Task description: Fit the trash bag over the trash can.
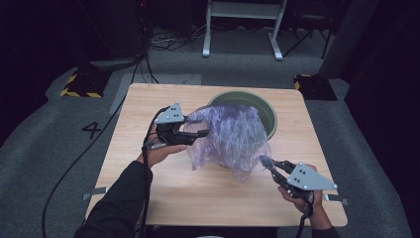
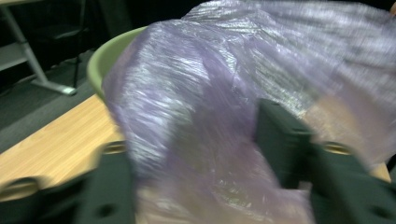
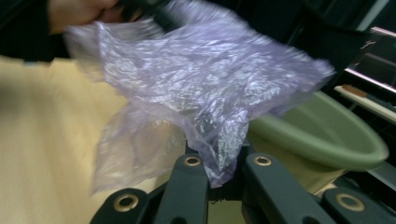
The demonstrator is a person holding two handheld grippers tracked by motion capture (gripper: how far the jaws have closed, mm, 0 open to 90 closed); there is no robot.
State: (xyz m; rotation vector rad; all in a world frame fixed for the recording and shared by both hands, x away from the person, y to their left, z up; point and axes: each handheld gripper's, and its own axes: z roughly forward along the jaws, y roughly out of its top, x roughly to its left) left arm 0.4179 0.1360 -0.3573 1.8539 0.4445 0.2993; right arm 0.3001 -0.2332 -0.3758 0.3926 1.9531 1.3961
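A crumpled, see-through purple plastic bag (image 1: 230, 139) hangs above the wooden table (image 1: 148, 106), stretched between my two grippers. My left gripper (image 1: 200, 131) is at the bag's upper left edge. In the left gripper view its jaws stand apart, and the bag (image 2: 201, 93) drapes loosely over and between them without being pinched. My right gripper (image 1: 270, 164) is at the bag's lower right corner. In the right gripper view its jaws (image 3: 224, 161) are closed together on a bunched corner of the bag (image 3: 196, 84).
A round green bin (image 1: 270, 111) stands at the table's far right, partly hidden behind the bag; its rim (image 3: 327, 135) lies just beyond my right gripper. Cables trail off the table's left side. Grey carpet surrounds the table.
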